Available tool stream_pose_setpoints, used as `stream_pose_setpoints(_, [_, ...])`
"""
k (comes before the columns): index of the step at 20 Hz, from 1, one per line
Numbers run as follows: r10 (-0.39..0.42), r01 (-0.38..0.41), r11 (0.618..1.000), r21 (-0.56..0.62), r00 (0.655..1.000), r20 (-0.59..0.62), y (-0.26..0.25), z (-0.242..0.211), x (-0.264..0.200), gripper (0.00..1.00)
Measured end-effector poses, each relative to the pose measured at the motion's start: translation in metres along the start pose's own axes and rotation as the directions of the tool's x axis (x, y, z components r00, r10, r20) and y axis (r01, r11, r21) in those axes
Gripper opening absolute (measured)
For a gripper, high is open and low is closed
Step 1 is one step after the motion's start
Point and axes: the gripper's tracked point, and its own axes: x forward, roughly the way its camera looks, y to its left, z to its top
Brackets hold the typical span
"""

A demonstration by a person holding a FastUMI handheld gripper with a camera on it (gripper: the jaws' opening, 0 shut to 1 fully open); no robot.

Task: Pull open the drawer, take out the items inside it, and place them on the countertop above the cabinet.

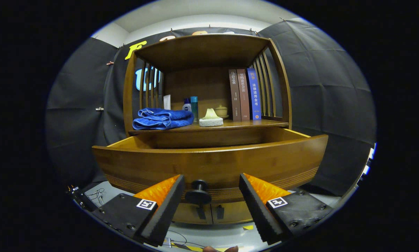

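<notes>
Drawer point(209, 164) pulled open.
I see my gripper point(211, 189) spread wide, its fingers flanking the knob point(198, 193), seemingly without touching it.

Tool point(211, 196) level, fingers point(167, 204) spread wide, gripping nothing.

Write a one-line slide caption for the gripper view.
Open gripper flanks the black knob of the pulled-out wooden drawer.
</notes>
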Motion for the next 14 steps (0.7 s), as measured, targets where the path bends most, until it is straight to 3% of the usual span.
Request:
stream_pose_setpoints(4, [0.014,-0.013,0.998,-0.065,1.000,0.021,0.011,0.005,0.014,0.99])
stream_pose_setpoints(6, [-0.018,0.020,0.998,-0.057,0.999,0.029,0.008,0.006,0.015,0.99])
stream_pose_setpoints(14, [-0.030,0.031,0.997,-0.070,0.999,0.014,0.012,0.011,0.040,1.00])
